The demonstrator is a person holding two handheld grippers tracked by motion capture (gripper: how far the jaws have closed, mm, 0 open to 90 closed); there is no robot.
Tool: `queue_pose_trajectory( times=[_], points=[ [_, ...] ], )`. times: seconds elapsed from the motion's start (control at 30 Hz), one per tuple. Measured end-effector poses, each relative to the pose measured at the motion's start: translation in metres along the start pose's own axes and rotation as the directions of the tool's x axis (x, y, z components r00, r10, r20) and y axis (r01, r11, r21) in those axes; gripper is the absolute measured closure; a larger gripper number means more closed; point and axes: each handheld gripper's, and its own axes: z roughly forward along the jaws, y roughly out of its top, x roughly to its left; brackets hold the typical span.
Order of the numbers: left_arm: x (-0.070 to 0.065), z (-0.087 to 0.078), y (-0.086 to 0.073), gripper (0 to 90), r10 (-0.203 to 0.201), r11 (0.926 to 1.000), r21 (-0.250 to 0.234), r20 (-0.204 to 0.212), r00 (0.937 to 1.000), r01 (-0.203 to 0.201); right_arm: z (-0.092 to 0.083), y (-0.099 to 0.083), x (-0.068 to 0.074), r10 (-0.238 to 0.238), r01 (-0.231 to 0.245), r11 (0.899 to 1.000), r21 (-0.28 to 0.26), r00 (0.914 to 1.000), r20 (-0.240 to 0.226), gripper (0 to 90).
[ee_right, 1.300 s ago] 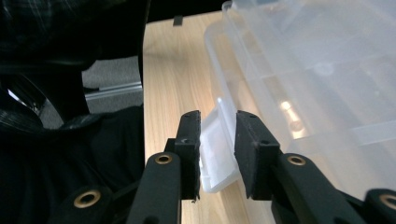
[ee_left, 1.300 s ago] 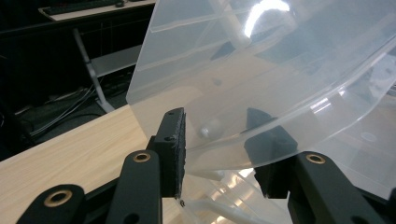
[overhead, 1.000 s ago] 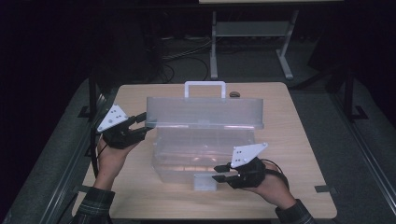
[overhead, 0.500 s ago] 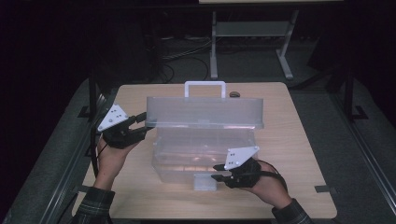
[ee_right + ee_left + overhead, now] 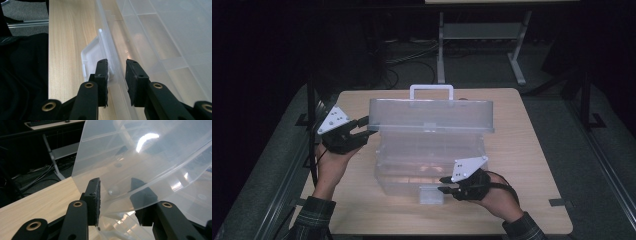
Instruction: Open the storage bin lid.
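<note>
box: clear plastic box (image 5: pixel 432 150) sits mid-table (image 5: pixel 537 150), lid (image 5: pixel 429 116) propped up | your left gripper (image 5: pixel 360 129): fingers pinching the lid's corner | your right gripper (image 5: pixel 446 186): fingers straddling the front rim by the latch (image 5: pixel 93 58), just been closing

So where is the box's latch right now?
In the high view, the latch hangs at the front middle of the clear box, just left of the right hand-held gripper.
</note>
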Motion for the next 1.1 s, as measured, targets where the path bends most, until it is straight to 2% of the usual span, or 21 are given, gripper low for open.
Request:
queue_pose_trajectory(
  times=[0.53,0.73,1.1],
  points=[
    [0.005,0.007,0.009,63.2,-0.024,0.9997,0.002,-0.025,0.9994,0.024,0.003,0.004,-0.003,-0.01,0.01,1.0,0.009,0.9999,-0.013,73.0],
    [0.007,0.009,0.013,63.9,-0.022,0.9997,0.005,-0.036,0.9991,0.023,0.003,0.003,-0.005,-0.004,0.004,1.0,0.008,0.9992,-0.039,74.1],
    [0.012,0.015,0.023,66.0,-0.016,0.9999,0.004,-0.057,0.9982,0.016,0.002,0.005,-0.004,-0.043,0.045,0.999,0.029,0.9968,-0.067,76.1]
  ],
)
